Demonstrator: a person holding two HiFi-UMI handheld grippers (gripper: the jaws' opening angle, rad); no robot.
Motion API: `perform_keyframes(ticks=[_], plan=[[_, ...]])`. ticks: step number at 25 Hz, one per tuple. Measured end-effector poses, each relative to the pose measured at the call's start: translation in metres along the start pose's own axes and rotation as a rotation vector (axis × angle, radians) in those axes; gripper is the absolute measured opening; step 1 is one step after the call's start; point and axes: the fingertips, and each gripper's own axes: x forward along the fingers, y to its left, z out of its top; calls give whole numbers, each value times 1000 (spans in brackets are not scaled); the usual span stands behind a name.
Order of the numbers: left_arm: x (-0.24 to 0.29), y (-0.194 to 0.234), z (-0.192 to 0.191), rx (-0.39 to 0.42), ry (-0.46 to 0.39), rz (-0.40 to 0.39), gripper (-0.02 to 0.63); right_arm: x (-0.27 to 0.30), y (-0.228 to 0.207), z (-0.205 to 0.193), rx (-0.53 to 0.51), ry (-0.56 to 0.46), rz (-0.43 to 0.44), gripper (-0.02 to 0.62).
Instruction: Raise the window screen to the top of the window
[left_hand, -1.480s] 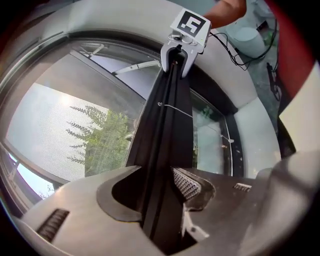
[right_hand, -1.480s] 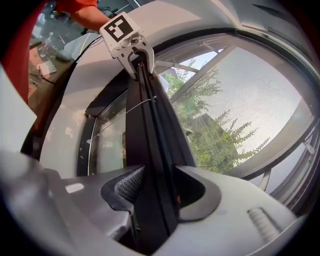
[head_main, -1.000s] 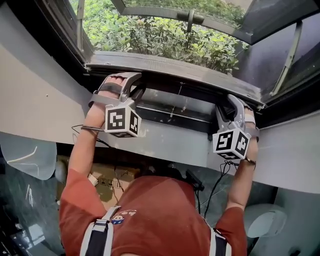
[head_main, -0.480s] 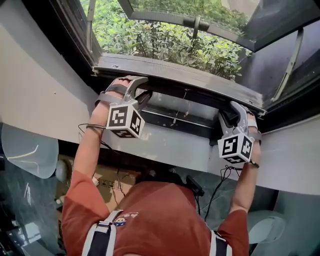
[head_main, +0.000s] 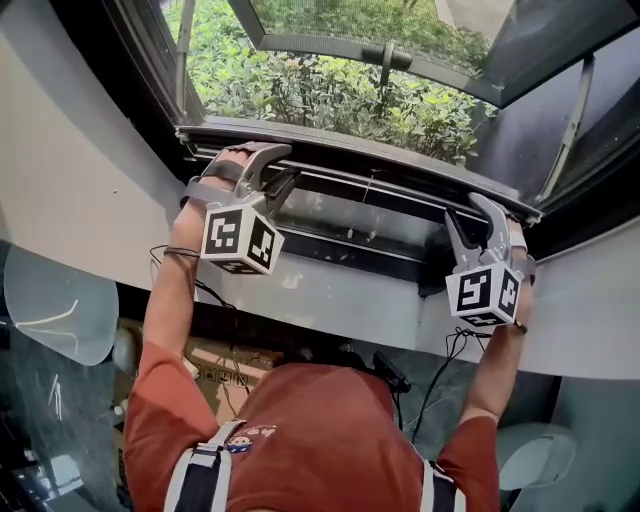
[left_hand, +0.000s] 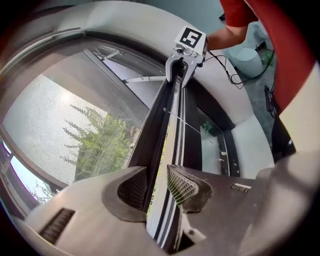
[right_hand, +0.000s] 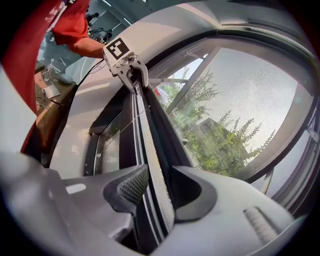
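In the head view, the left hand-held gripper (head_main: 268, 168) and the right hand-held gripper (head_main: 478, 218) sit at opposite ends of the bottom bar (head_main: 350, 150) of the window screen. The bar lies low in the opening, just above the pale sill (head_main: 330, 290), so nearly the whole climb seems to remain. I judge the lift goes best with both ends rising together and the bar kept level, or it may jam in the dark side frames (head_main: 150, 70). Above the bar the way looks free. The glass sash (head_main: 380, 45) is swung outward over the shrubs (head_main: 300, 90), well clear of the screen's path.

In the left gripper view, the jaws have just been closing and now clamp the bar, which runs away between them to the other gripper at its far end. The mesh (left_hand: 60, 115) stretches taut beyond the bar. A thin cord (left_hand: 187, 127) crosses near the bar's middle and is worth keeping out of the pads.

In the right gripper view, the jaws have likewise just been closing and now pinch the bar's edge (right_hand: 150, 150). The grip is narrow, so a steady upward pull without twisting seems wise. The curved wall beside the sill leaves the wrists little room inward.
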Motion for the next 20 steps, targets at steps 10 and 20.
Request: perform_keyframes(ticks=[10, 20], plan=[[-14, 53, 19, 49, -44, 173, 55, -16, -52, 22, -93, -47, -208, 58], [-36, 127, 45, 115, -85, 363, 55, -38, -120, 61, -162, -97, -329, 58]])
